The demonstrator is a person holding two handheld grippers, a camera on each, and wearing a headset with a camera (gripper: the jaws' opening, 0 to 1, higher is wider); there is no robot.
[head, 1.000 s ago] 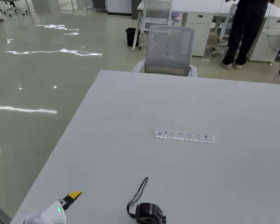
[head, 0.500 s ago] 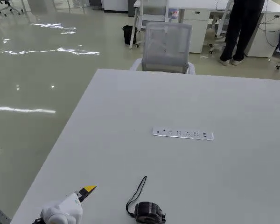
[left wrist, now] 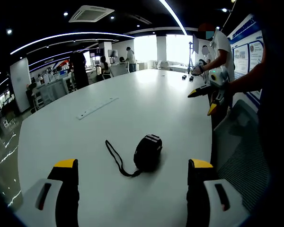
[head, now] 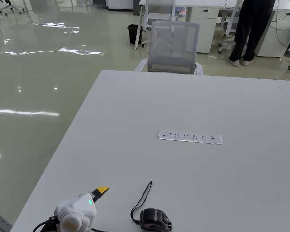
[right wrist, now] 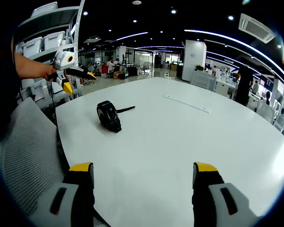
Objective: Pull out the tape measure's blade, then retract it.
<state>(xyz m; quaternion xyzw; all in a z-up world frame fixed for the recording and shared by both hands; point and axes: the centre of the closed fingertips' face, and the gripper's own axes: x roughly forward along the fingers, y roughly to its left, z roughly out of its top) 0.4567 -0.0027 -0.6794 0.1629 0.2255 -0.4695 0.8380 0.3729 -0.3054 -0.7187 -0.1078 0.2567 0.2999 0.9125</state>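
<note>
Both tongs, the left gripper (left wrist: 132, 163) and the right gripper (right wrist: 144, 166), have their jaws spread and empty. They face the tape measure (head: 155, 220) from opposite sides, likely to share the grasp. It lies near the desk's (head: 208, 183) near edge, not yet drawn out. No lettering is legible.

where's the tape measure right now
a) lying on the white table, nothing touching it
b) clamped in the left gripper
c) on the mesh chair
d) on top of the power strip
A: the tape measure lies on the white table, no blade drawn out. The left gripper and the right gripper are both open and short of it.
</note>
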